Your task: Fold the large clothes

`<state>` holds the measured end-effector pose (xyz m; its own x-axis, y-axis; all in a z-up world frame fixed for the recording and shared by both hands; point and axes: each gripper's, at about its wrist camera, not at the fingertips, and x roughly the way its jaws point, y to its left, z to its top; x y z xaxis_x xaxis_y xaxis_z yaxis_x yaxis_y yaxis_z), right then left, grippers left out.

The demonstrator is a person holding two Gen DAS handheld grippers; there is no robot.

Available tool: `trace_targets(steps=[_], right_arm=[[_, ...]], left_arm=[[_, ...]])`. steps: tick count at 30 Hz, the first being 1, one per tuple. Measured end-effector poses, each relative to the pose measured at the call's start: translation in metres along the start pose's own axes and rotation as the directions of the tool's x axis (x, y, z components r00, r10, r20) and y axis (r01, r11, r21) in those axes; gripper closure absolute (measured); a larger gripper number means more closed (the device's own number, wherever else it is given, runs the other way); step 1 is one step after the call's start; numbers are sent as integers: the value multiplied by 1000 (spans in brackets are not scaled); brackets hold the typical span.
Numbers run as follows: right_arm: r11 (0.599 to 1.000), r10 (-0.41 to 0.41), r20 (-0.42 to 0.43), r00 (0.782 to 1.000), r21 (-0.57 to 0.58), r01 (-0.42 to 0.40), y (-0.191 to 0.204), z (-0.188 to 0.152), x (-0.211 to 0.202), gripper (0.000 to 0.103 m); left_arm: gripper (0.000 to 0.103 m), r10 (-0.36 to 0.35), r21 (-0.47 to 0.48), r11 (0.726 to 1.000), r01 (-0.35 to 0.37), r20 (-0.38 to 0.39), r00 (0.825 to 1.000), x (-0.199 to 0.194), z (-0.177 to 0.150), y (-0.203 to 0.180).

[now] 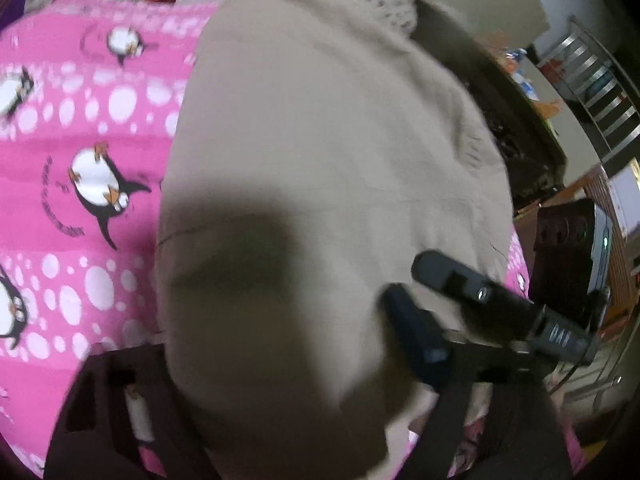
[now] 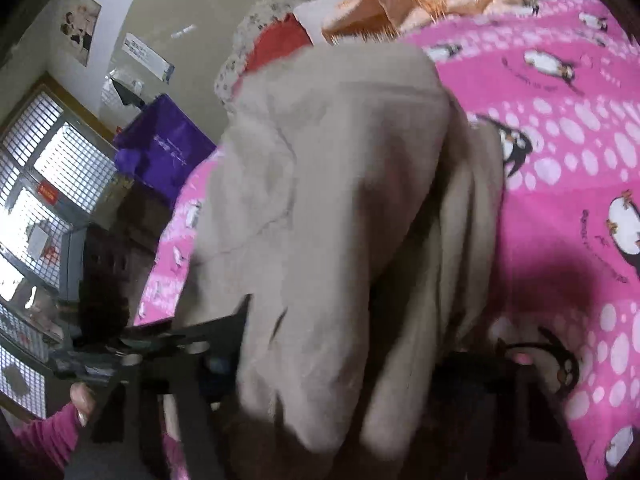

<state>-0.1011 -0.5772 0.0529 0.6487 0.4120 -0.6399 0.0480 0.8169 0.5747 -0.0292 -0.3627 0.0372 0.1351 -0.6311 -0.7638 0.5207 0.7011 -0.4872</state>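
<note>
1 large beige garment [image 1: 320, 120] lies spread over a pink penguin-print blanket [image 1: 80, 128] on a bed. It reaches from the near edge of the bed up toward the far edge, where a red cloth [image 2: 280, 40] and an orange cloth [image 2: 384, 12] are heaped. In the left wrist view it lies close to the bed's right edge.

2 hand-held grippers are at its near end. Fabric bulges up between the fingers of the left gripper [image 1: 304, 380] and hides the pads, so I cannot tell whether it is clamped or loose. The right gripper [image 1: 406, 280] rests its tips on the garment's near right corner. In its own view bunched folds fill the gap between its fingers, and again I cannot tell whether they pinch. A thumb [image 2: 82, 400] and pink sleeve [image 2: 44, 436] show at that view's lower left.
</note>
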Motion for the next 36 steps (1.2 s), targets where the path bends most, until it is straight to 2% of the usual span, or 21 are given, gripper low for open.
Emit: trace_targets(steps=[1,2,3,5,7,10,13,15,17,19,20,21,25,27,29,33,35,36], right_arm=[[1000,22,9,1000,8,-22,2,0,-6,55],[999,37,13,999,15,-37,3,0,-9,62],[998,64,18,998,24,-64,6,-2,-17,62],[995,96,14,995,32,-97,11,-6,-24,64],[988,149,2,989,42,-149,21,-11,-28,64],[968,246,-29,969,54,-245,45,-23,-26,64],[951,309,-66,949,55,-306,64,-43,-23,64],[949,314,-108,943,53,-310,73,-59,-15,63],[966,260,-168,951,46,-256,79,-76,-3,56],[996,85,-227,970,-3,-88,81,-98,9,48],[999,-4,-244,970,-38,-6,82,-106,10,39],[997,-56,-237,970,-68,41,84,-112,6,37],[974,-171,-170,971,-180,140,110,-112,-34,36],[952,-192,-125,973,-263,154,130,-113,-59,36],[939,-166,-118,979,-323,120,152,-116,-76,35],[924,-78,-162,984,-383,10,183,-138,-81,35],[894,-97,-159,982,-448,16,198,-153,-74,35],[870,-137,-129,982,-490,57,204,-157,-70,35]], left_arm=[[46,-6,17,1000,6,12,1000,-9,-1,-2],[56,-20,23,1000,20,15,1000,-17,-2,-3],[62,-33,19,999,32,14,999,-23,-3,-3],[64,-56,11,998,56,15,998,-45,-8,-1],[65,-49,37,998,48,26,998,-71,-17,0],[64,-32,77,997,31,23,999,-106,-37,0],[64,1,83,997,-1,10,1000,-136,-71,5],[62,48,89,995,-47,-16,999,-135,-92,4],[59,120,71,991,-115,-70,990,-124,-124,19],[49,194,29,981,-192,-108,975,-111,-143,34],[39,210,10,978,-210,-98,973,-110,-151,39],[30,228,1,974,-228,-80,970,-113,-154,39],[29,333,42,942,-334,20,943,-147,-163,27],[29,373,65,924,-376,50,926,-157,-167,24],[29,390,85,914,-396,75,918,-168,-175,24],[29,386,78,917,-391,69,920,-185,-191,33],[29,384,54,921,-387,57,922,-184,-194,36],[29,381,37,923,-383,53,923,-185,-197,39]])
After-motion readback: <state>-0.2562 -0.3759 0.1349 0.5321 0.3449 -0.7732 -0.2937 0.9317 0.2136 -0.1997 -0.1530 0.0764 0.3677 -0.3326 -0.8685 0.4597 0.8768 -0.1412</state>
